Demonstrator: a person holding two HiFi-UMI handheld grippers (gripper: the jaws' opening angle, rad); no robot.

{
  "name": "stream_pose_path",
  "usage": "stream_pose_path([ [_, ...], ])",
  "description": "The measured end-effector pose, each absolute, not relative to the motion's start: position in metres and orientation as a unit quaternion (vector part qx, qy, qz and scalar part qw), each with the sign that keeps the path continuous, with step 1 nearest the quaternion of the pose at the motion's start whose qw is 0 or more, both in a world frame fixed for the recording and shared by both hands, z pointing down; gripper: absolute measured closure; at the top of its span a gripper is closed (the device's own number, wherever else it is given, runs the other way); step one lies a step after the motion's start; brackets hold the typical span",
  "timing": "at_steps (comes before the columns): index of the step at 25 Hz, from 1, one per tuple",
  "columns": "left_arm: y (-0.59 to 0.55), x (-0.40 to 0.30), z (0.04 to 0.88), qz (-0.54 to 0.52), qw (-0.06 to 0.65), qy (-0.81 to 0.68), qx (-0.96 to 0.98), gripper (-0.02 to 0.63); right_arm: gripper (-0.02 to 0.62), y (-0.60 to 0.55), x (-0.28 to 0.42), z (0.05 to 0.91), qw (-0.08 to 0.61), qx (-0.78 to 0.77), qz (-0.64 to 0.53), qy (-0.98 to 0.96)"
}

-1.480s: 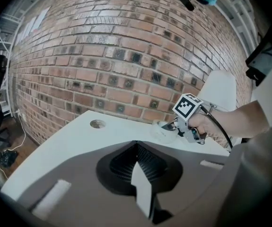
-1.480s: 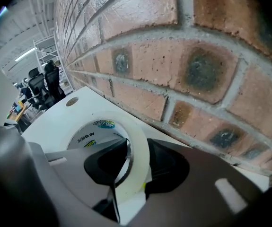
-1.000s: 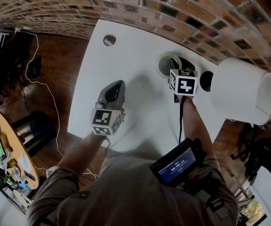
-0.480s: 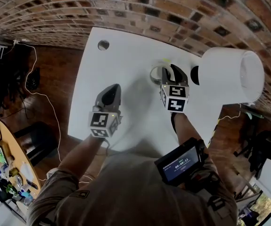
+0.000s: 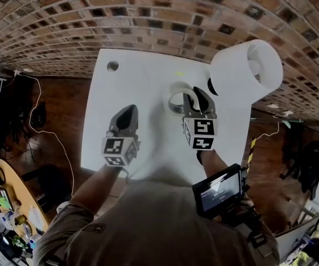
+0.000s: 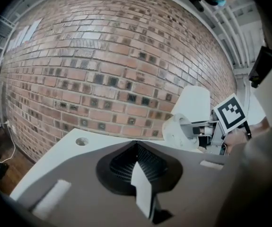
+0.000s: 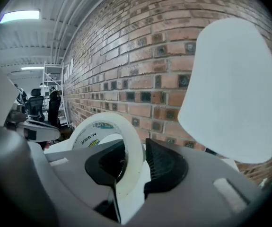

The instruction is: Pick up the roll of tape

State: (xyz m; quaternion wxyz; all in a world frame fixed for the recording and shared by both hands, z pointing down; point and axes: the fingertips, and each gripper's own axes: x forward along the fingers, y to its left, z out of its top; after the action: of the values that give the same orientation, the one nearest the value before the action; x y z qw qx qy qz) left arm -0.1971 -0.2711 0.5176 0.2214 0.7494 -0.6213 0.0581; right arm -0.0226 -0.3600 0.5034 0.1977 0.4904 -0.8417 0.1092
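The roll of tape (image 5: pixel 172 105) is a white ring with a printed inner core. It hangs above the white table (image 5: pixel 142 76), held by my right gripper (image 5: pixel 195 97). In the right gripper view the right gripper (image 7: pixel 136 157) pinches the wall of the roll of tape (image 7: pixel 108 126), with one jaw inside the ring and the other outside. My left gripper (image 5: pixel 127 114) hovers over the table to the left, shut and empty. From the left gripper (image 6: pixel 136 148) I see the tape (image 6: pixel 177 131) off to the right.
A big white lampshade-like cylinder (image 5: pixel 248 71) stands just right of the tape, close to the brick wall (image 5: pixel 148 15). The table has a round hole (image 5: pixel 112 66) at its far left corner. A cable (image 5: pixel 37 121) trails over the wooden floor on the left.
My right gripper has lifted away from the table with the tape in its jaws. The left gripper has risen a little. The head view has shifted, so the table sits higher in the picture.
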Motion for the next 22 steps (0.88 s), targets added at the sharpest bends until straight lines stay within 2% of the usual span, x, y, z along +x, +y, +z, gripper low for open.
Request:
stream_pose_path([
  [10, -0.264, -0.182, 0.478, 0.028, 0.195, -0.597, 0.778, 0.604, 0.466, -0.316, 0.017, 0.443, 0.129, 0.543, 0.089, -0.825],
  [22, -0.246, -0.157, 0.450, 0.012, 0.168, -0.560, 0.812, 0.604, 0.466, -0.265, 0.052, 0.414, 0.103, 0.586, 0.076, -0.800],
])
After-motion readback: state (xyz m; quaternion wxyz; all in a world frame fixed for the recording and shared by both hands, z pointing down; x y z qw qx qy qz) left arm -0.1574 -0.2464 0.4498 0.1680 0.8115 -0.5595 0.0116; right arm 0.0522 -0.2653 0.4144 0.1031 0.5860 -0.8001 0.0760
